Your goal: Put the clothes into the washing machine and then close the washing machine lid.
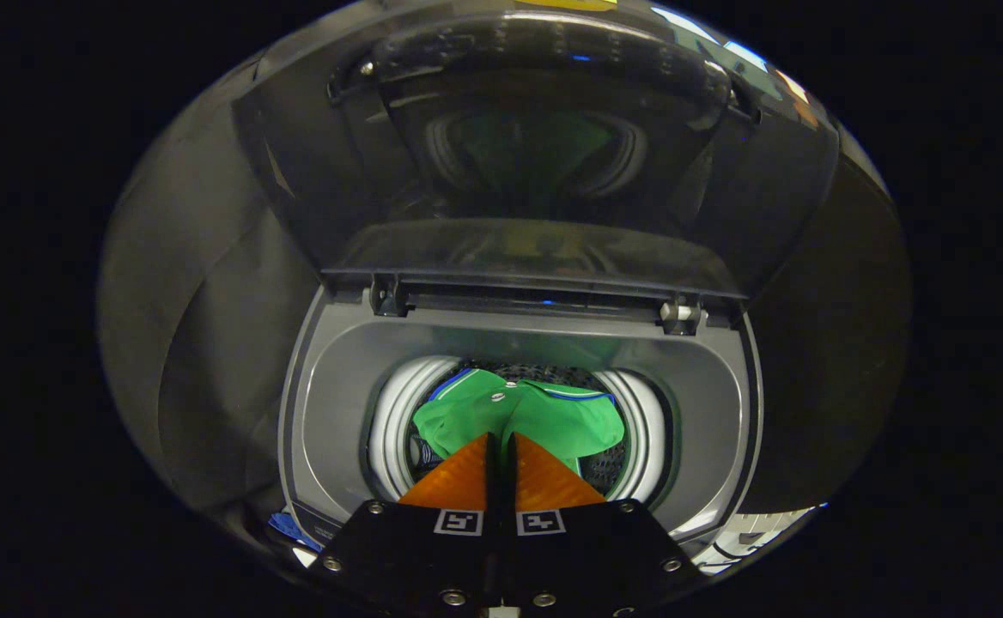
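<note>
A green garment (553,416) with blue trim hangs over the mouth of the washing machine's drum (392,421), just ahead of my fingers. Its cloth gathers in folds toward my gripper (501,439), which is shut with the tips pinching the near edge of the fabric. The perforated drum wall shows beside and behind the garment. The dark, see-through lid (536,146) stands raised on its hinges beyond the drum, tilted back, with the green cloth faintly mirrored in it.
The grey top frame of the washing machine (330,395) rings the drum opening. A hinge (680,314) sits at the lid's right rear corner. Something blue (291,525) lies by the machine's near left corner. A dark wall surrounds the machine.
</note>
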`<control>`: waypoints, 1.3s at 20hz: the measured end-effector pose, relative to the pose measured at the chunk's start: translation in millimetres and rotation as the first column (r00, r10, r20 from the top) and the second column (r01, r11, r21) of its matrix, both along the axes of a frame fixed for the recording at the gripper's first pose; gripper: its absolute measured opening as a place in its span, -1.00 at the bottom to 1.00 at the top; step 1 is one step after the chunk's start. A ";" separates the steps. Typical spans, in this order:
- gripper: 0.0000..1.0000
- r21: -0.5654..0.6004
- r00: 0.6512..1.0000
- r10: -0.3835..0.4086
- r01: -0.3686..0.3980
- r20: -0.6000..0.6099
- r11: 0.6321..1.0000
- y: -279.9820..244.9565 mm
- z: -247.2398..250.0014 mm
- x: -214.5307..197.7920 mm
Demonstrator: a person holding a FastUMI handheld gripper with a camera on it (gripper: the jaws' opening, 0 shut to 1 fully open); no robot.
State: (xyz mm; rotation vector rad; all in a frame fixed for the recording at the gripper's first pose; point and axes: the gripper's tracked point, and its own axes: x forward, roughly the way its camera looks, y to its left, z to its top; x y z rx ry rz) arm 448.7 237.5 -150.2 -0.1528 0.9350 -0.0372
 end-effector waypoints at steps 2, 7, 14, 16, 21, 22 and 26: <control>-1.00 0.002 1.000 -0.005 0.005 -0.018 1.000 -1.6 -6.0 -1.1; -1.00 0.031 0.996 -0.040 0.043 -0.077 0.999 -9.6 -24.0 -6.2; -1.00 0.005 0.990 -0.028 0.029 -0.140 1.000 -9.3 -38.5 -17.1; -0.99 0.001 0.990 -0.021 0.021 -0.140 1.000 -8.7 -38.1 -17.0; -1.00 0.002 0.990 -0.019 0.019 -0.143 1.000 -8.1 -38.0 -16.0; -1.00 -0.002 0.989 -0.019 0.019 -0.147 1.000 -9.0 -39.0 -16.3; -0.55 -0.043 0.987 -0.071 0.065 -0.147 0.997 -20.9 -43.3 -12.7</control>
